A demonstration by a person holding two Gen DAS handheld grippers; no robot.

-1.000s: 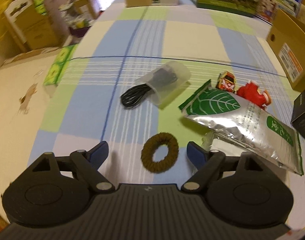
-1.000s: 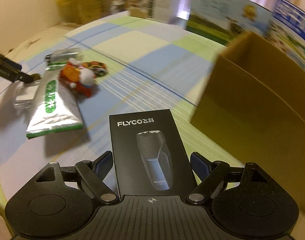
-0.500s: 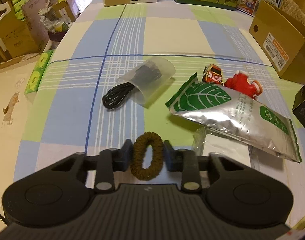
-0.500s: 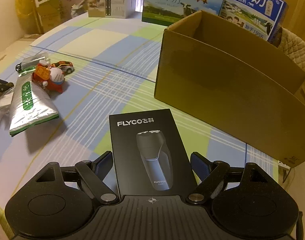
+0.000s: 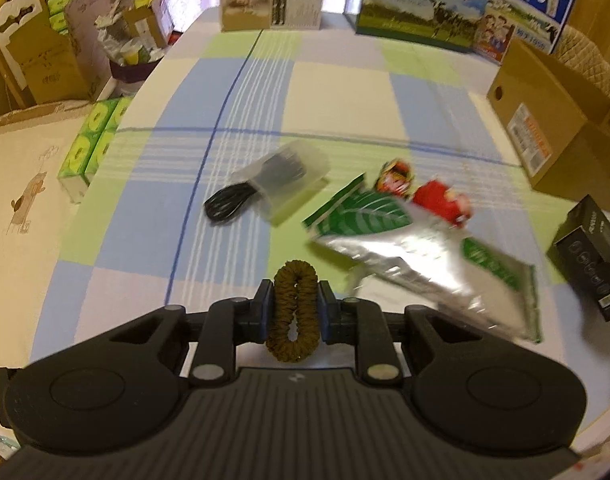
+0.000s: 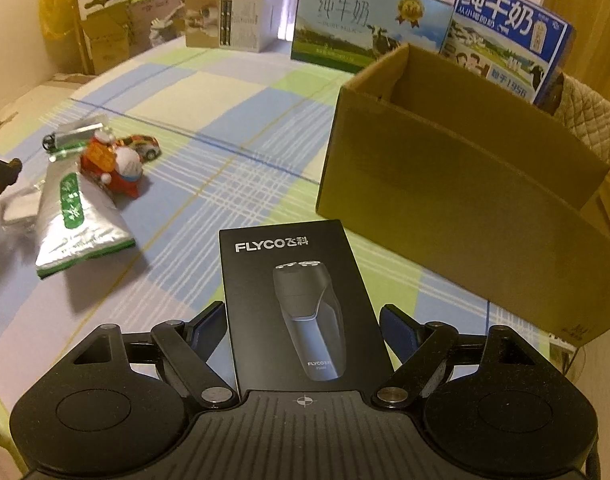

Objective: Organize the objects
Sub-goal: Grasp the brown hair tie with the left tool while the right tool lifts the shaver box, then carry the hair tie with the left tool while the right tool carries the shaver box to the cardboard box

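Observation:
My left gripper (image 5: 295,294) is shut on a brown hair tie (image 5: 310,320), squeezed into an upright oval above the checked tablecloth. Beyond it lie a black cable in a clear bag (image 5: 273,184), a silver and green pouch (image 5: 421,248), a red toy figure (image 5: 441,200) and a toy car (image 5: 395,174). My right gripper (image 6: 303,320) is shut on a black FLYCO shaver box (image 6: 293,280), its fingers against the box's long sides, held above the table. An open brown cardboard box (image 6: 445,184) stands just ahead to the right. The pouch (image 6: 77,216) and red toy (image 6: 117,168) lie to the left.
Milk cartons (image 6: 369,28) and a beige box (image 6: 229,24) stand along the table's far edge. Green tissue packs (image 5: 93,144) sit by the left edge, with cardboard boxes and clutter (image 5: 45,52) beyond. A clear flat packet (image 5: 389,284) lies partly under the pouch.
My left gripper has shut on the hair tie and lifted it off the cloth. My right gripper, holding the shaver box, has swung to face the cardboard box.

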